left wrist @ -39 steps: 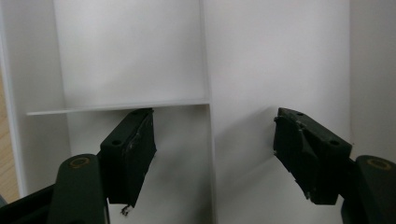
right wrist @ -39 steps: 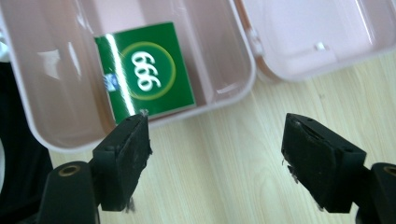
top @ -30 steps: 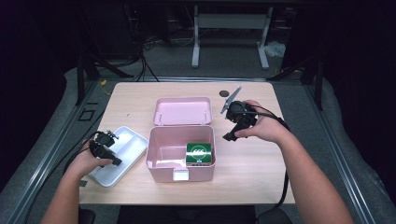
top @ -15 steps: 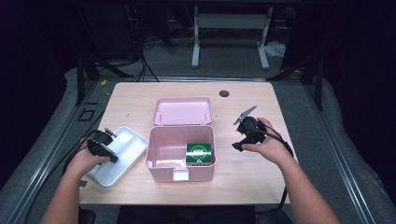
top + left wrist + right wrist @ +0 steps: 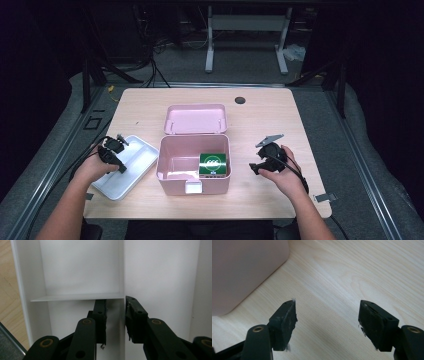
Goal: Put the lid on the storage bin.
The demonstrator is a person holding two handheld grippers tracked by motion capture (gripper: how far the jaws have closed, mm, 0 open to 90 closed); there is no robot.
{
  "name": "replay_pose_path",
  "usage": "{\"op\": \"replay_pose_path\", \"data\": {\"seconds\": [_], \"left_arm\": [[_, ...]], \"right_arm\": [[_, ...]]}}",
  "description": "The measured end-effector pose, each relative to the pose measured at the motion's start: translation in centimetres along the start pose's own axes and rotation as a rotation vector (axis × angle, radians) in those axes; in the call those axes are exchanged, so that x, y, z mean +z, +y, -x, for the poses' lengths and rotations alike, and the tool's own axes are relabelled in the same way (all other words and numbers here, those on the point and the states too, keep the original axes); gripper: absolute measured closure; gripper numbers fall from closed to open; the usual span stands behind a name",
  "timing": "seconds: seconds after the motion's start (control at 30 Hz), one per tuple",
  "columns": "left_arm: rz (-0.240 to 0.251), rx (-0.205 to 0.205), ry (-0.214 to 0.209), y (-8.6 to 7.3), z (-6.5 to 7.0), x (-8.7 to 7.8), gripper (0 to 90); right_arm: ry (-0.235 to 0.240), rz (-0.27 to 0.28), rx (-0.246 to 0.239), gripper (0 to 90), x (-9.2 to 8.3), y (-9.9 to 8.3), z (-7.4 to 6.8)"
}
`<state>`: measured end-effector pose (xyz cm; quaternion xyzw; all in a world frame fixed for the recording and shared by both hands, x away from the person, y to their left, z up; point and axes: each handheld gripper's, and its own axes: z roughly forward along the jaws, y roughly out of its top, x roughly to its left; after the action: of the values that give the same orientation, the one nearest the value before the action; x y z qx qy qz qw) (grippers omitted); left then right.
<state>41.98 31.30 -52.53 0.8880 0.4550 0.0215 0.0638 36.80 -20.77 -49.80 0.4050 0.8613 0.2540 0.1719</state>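
An open pink box (image 5: pixel 172 172) stands mid-table with its lid (image 5: pixel 195 119) lying just behind it. A green packet (image 5: pixel 213 164) sits in the box's right side. My left gripper (image 5: pixel 121 155) hangs over the white tray (image 5: pixel 125 182) to the left of the box. In the left gripper view its jaws (image 5: pixel 116 312) have just been closing and straddle the tray's (image 5: pixel 162 277) divider wall, with a gap left at one pad. My right gripper (image 5: pixel 254 162) is low over the table, right of the box. It is open and holds nothing (image 5: pixel 327 315); its jaws have narrowed slightly.
The pink box's wall (image 5: pixel 244 270) is close to the left of my right jaws, with bare wood (image 5: pixel 352 270) beneath them. A dark round grommet (image 5: pixel 240 100) sits near the table's far edge. Metal frame legs stand on the floor beyond the table.
My right hand has come down from above the box's far right corner to just over the table, right of the box. The left hand stayed at the tray.
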Motion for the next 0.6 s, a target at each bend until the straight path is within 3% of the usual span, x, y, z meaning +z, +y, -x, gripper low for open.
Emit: {"op": "replay_pose_path", "data": {"seconds": [0.23,0.3,0.6], "left_arm": [[-0.015,-0.009,-0.008,0.4,0.2,0.0,82.0],[-0.017,-0.009,-0.007,0.5,0.4,0.1,87.2],[-0.041,-0.029,-0.024,0.8,0.2,0.1,88.5]], "right_arm": [[-0.062,0.037,0.027,30.7,0.4,-1.3,0.0],[-0.056,0.049,0.039,30.8,0.4,-1.5,0.1],[-0.049,0.05,0.05,31.0,0.9,-2.2,-0.1]]}}
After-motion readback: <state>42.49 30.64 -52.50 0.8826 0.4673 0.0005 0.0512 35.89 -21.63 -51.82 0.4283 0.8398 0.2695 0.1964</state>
